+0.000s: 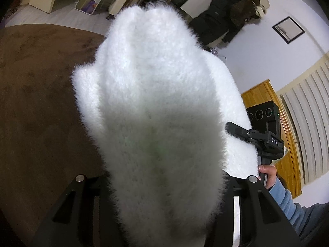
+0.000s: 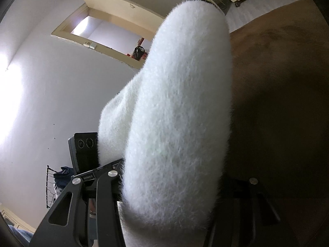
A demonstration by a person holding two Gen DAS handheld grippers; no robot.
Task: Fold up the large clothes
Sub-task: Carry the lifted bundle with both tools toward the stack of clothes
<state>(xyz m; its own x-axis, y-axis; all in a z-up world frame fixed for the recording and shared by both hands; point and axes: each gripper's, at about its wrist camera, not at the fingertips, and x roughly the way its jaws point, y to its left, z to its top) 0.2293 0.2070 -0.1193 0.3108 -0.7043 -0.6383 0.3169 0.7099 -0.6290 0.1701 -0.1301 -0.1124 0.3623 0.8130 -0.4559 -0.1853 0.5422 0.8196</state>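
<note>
Both grippers are raised above the brown carpet, and a fluffy white sweater hangs bunched between them, held up in the air rather than lying flat. The left gripper points forward and slightly down toward the far side of the room; the thick pile of the sweater runs straight out from between its two black fingers and covers the tips, so the jaws stand fairly wide, clamped on a fat wad of the knit. The right gripper is tilted up toward the wall and the open doorway, and it too has a heavy roll of the sweater filling the gap between its fingers, gripped there with the tips buried in fur. In the left view the person's right hand, in a light blue sleeve, is wrapped around the handle of the right gripper, just beside the edge of the sweater. A dark coat hangs against the far wall near a framed picture, with a wooden cabinet off to the right. In the right view a wire basket stands against the wall with blue cloth heaped in it.
</note>
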